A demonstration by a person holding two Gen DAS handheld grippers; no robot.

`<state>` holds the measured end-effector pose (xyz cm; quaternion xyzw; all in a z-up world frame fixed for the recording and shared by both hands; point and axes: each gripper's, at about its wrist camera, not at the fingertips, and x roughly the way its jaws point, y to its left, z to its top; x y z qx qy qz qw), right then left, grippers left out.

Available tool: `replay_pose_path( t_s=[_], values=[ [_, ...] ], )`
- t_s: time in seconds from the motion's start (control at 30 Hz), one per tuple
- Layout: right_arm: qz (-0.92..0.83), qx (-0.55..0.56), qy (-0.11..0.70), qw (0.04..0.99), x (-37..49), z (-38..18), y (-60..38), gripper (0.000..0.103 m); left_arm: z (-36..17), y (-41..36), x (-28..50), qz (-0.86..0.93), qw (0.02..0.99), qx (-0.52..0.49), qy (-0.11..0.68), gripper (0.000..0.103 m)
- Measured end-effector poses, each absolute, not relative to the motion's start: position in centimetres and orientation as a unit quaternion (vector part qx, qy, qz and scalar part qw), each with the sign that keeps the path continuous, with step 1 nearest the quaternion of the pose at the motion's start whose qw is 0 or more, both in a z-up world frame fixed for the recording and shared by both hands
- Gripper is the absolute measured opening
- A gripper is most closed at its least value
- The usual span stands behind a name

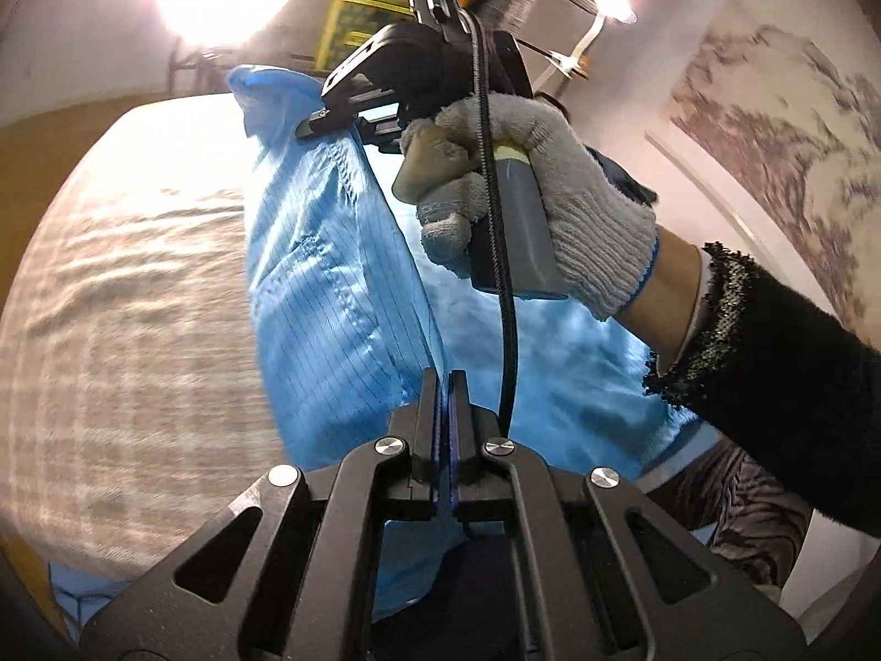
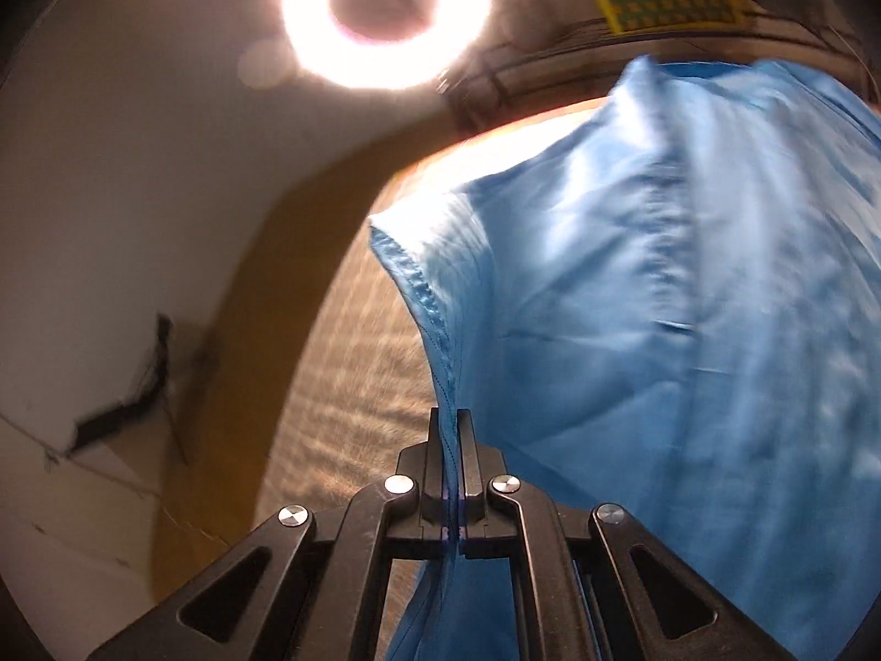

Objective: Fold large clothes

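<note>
A large light-blue garment (image 1: 330, 286) with thin dark pinstripes hangs lifted over a bed. My left gripper (image 1: 445, 380) is shut on a fold of its fabric, which runs up between the two fingers. Farther off in the left wrist view, a gloved hand (image 1: 556, 204) holds my right gripper (image 1: 308, 129), whose tips pinch the garment's upper edge. In the right wrist view, the right gripper (image 2: 450, 418) is shut on the stitched hem of the blue garment (image 2: 661, 303), which billows to the right, blurred.
Under the cloth lies a bed with a beige checked cover (image 1: 137, 303) and a yellow-brown side (image 2: 286, 286). A ring lamp (image 2: 385, 5) glares above. A white wall (image 2: 110, 193) stands at left, a patterned picture (image 1: 782, 126) at right, and a dark sleeve (image 1: 771, 341) crosses.
</note>
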<state>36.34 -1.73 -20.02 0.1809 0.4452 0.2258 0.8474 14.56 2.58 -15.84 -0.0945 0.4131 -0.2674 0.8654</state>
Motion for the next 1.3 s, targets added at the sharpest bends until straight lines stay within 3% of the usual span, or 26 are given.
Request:
replay_pose_path(
  t_s=[0.2, 0.43, 0.8, 0.87, 0.93, 0.97, 1.3],
  values=[
    [0.191, 0.298, 0.445, 0.823, 34.9, -23.1, -11.3, 0.0, -16.1, -1.7, 14.3, -0.299, 0.851, -0.059, 0.427, 0.0],
    [0.15, 0.35, 0.461, 0.801, 34.2, -26.5, -16.1, 0.0, -16.7, -5.0, 14.1, -0.323, 0.837, -0.024, 0.442, 0.0],
    [0.147, 0.232, 0.486, 0.83, 36.1, -24.9, -13.9, 0.0, -17.6, -3.7, 12.2, -0.336, 0.821, -0.024, 0.461, 0.0],
    [0.15, 0.219, 0.49, 0.83, 35.9, -24.7, -14.0, 0.007, -17.2, -3.2, 11.0, -0.342, 0.821, -0.012, 0.457, 0.002],
    [0.149, 0.214, 0.488, 0.833, 35.2, -24.2, -14.2, 0.032, -16.7, -2.9, 9.8, -0.351, 0.82, -0.007, 0.452, 0.013],
    [0.146, 0.209, 0.485, 0.837, 34.9, -23.8, -14.1, 0.036, -16.4, -2.6, 9.3, -0.354, 0.82, -0.006, 0.448, 0.015],
    [0.162, 0.093, 0.455, 0.871, 24.2, -18.1, -13.7, 0.04, -15.4, 5.4, 7.4, -0.316, 0.838, -0.084, 0.436, 0.019]
  ],
)
